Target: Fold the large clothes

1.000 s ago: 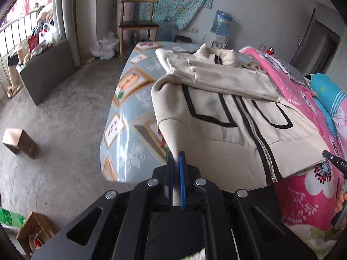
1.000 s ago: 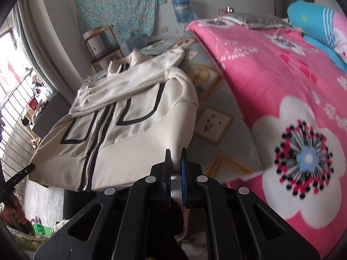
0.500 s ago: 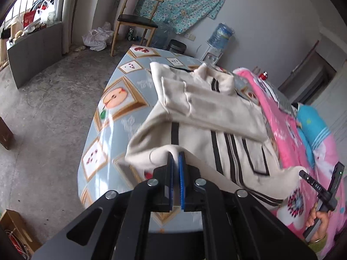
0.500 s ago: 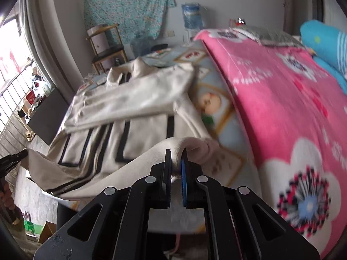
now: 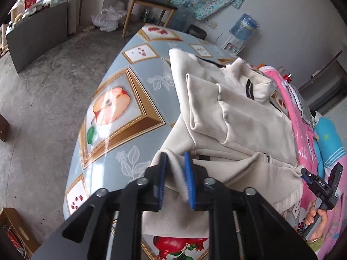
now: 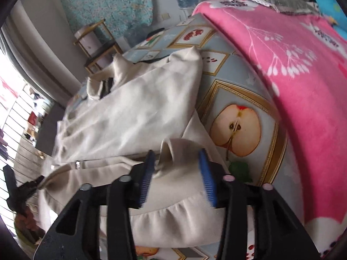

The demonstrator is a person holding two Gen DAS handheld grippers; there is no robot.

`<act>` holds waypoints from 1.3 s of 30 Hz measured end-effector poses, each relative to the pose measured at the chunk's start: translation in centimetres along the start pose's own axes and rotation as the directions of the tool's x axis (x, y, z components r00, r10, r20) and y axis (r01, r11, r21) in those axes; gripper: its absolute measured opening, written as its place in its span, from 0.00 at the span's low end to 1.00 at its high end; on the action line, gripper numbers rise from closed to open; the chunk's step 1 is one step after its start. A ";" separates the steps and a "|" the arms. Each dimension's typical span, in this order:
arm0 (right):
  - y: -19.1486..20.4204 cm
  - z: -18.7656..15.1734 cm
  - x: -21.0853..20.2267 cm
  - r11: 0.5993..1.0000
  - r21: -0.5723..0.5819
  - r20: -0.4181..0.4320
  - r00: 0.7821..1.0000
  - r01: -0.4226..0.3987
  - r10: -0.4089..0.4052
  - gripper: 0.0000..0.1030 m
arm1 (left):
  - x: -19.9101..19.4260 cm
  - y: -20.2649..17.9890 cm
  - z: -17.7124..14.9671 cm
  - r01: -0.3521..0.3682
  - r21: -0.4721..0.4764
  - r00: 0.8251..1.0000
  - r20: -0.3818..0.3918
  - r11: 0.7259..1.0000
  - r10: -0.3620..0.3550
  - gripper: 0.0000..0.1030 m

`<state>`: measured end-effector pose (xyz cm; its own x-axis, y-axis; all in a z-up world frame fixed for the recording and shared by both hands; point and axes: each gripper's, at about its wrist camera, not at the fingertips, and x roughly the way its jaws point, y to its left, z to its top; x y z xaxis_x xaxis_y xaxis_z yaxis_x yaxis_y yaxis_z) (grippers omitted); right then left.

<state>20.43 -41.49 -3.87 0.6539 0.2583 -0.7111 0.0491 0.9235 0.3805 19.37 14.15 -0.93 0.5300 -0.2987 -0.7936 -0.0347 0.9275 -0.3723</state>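
A cream zip jacket with black stripes (image 5: 238, 119) (image 6: 130, 119) lies on a table covered with a fruit-print cloth (image 5: 112, 112) (image 6: 236, 127). Its sleeves are folded across the chest and its bottom hem is doubled up over the body. My left gripper (image 5: 175, 160) sits at the left corner of that hem. Its jaws are opening, and a loose fold of cloth stands between the blue pads. My right gripper (image 6: 176, 153) is at the other hem corner. Its jaws are also opening and stand wide around a slack ridge of fabric. Each gripper also appears at the other view's edge: the right gripper (image 5: 314, 182) and the left gripper (image 6: 19, 186).
A pink flowered blanket (image 6: 292, 75) (image 5: 303, 134) lies along the table's right side. At the far end are a wooden chair (image 5: 149, 2) and a water bottle (image 5: 244, 25). A concrete floor (image 5: 43, 86) lies to the left, with a cardboard box (image 5: 13, 227) at the near corner.
Both grippers carried the jacket's hem forward over its body, folding it up. Their jaws, shut on the hem before, have now parted and the cloth lies loose.
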 end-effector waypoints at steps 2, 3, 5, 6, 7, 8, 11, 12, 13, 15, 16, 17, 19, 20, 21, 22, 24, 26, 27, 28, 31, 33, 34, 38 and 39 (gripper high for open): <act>0.0 -0.6 -1.2 1.000 -0.011 0.030 0.999 0.026 -0.025 0.68 | -1.4 0.4 -0.2 -0.038 0.009 0.998 0.060 0.999 0.037 0.42; 0.0 -1.0 -1.9 0.999 -0.022 0.035 0.999 0.037 -0.037 0.68 | -2.3 0.8 -0.2 -0.042 0.004 0.995 0.085 0.999 0.042 0.43; -0.4 -1.6 -3.0 0.999 -0.010 0.035 0.999 0.035 -0.035 0.68 | -3.4 1.4 -0.3 -0.032 -0.012 0.994 0.105 0.999 0.033 0.43; -0.7 -2.0 -3.4 1.000 0.002 0.034 0.999 0.023 -0.023 0.68 | -4.1 1.7 -0.6 -0.027 -0.016 0.994 0.110 0.999 0.029 0.43; -1.0 -2.5 -4.0 1.000 0.016 0.028 1.000 0.003 -0.003 0.68 | -4.6 1.8 -1.0 -0.022 -0.015 0.994 0.109 1.000 0.023 0.44; -1.2 -3.1 -4.5 0.999 0.029 0.023 1.000 -0.012 0.011 0.69 | -4.9 1.8 -1.5 -0.012 -0.014 0.995 0.102 1.000 0.014 0.45; -1.8 -5.1 -5.4 0.997 0.070 -0.005 0.999 -0.045 0.046 0.73 | -4.9 1.7 -3.6 0.034 -0.023 0.999 0.041 0.999 -0.033 0.57; -2.0 -5.8 -5.5 0.995 0.084 -0.020 0.998 -0.052 0.054 0.75 | -4.8 1.7 -4.4 0.045 -0.033 0.999 0.023 0.998 -0.045 0.60; -2.1 -6.6 -5.5 0.993 0.102 -0.040 0.997 -0.057 0.061 0.75 | -4.7 1.7 -5.3 0.059 -0.048 0.998 0.004 0.997 -0.059 0.63; -2.3 -7.8 -5.4 0.990 0.129 -0.070 0.995 -0.058 0.068 0.77 | -4.1 1.9 -6.8 0.106 -0.091 0.994 -0.022 0.990 -0.109 0.68; -2.4 -8.3 -5.3 0.988 0.140 -0.078 0.994 -0.060 0.072 0.78 | -3.9 2.1 -7.4 0.126 -0.115 0.991 -0.033 0.985 -0.130 0.69; -2.4 -8.7 -5.3 0.987 0.147 -0.084 0.994 -0.064 0.077 0.79 | -3.5 2.3 -7.8 0.148 -0.145 0.987 -0.045 0.978 -0.156 0.69; -2.4 -9.2 -5.0 0.984 0.164 -0.093 0.992 -0.069 0.085 0.80 | -2.5 3.0 -8.2 0.190 -0.214 0.976 -0.066 0.958 -0.209 0.70; -2.5 -9.4 -4.7 0.981 0.177 -0.098 0.991 -0.075 0.094 0.80 | -2.1 3.4 -8.3 0.211 -0.248 0.970 -0.068 0.946 -0.234 0.70; -2.6 -9.4 -4.5 0.977 0.193 -0.101 0.989 -0.084 0.106 0.80 | -1.6 3.9 -8.3 0.226 -0.291 0.965 -0.067 0.930 -0.255 0.70; -2.8 -9.5 -4.3 0.974 0.208 -0.101 0.988 -0.093 0.116 0.80 | -1.5 4.5 -8.3 0.253 -0.336 0.958 -0.044 0.907 -0.284 0.70; -2.9 -9.4 -3.9 0.967 0.228 -0.098 0.985 -0.114 0.139 0.80 | -1.1 5.3 -7.8 0.280 -0.405 0.951 -0.006 0.871 -0.309 0.71; -3.2 -9.5 -3.5 0.959 0.248 -0.091 0.982 -0.137 0.164 0.80 | -0.8 5.8 -7.4 0.298 -0.447 0.947 0.024 0.844 -0.321 0.71; -3.2 -9.4 -3.4 0.954 0.257 -0.079 0.981 -0.153 0.179 0.81 | -0.6 5.9 -7.3 0.299 -0.464 0.947 0.035 0.834 -0.320 0.71; -3.3 -9.2 -3.2 0.951 0.263 -0.070 0.980 -0.162 0.186 0.81 | -0.4 5.8 -7.1 0.296 -0.477 0.948 0.044 0.827 -0.315 0.71; -3.3 -8.6 -2.7 0.941 0.289 -0.035 0.980 -0.177 0.195 0.81 | -0.3 4.9 -6.7 0.249 -0.477 0.966 0.054 0.843 -0.254 0.70; -3.6 -8.4 -2.5 0.931 0.313 -0.005 0.980 -0.187 0.198 0.81 | -0.4 4.0 -6.4 0.192 -0.454 0.981 0.055 0.870 -0.187 0.67; -3.7 -8.3 -2.4 0.924 0.329 0.016 0.980 -0.193 0.199 0.81 | -0.5 3.3 -6.4 0.139 -0.432 0.990 0.054 0.891 -0.128 0.61; -4.3 -8.3 -2.3 0.893 0.400 0.099 0.979 -0.205 0.180 0.75 | -0.1 0.9 -6.4 -0.024 -0.296 0.997 0.069 0.955 0.046 0.39; -4.4 -8.3 -2.3 0.889 0.412 0.114 0.979 -0.200 0.168 0.71 | 0.1 0.3 -6.5 -0.059 -0.250 0.993 0.080 0.966 0.081 0.33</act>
<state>12.49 -43.82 -8.83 0.7344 0.3754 -0.5655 0.2241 0.6523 0.7241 13.89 12.96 -4.22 0.5918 -0.2032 -0.7801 -0.2765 0.8578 -0.4333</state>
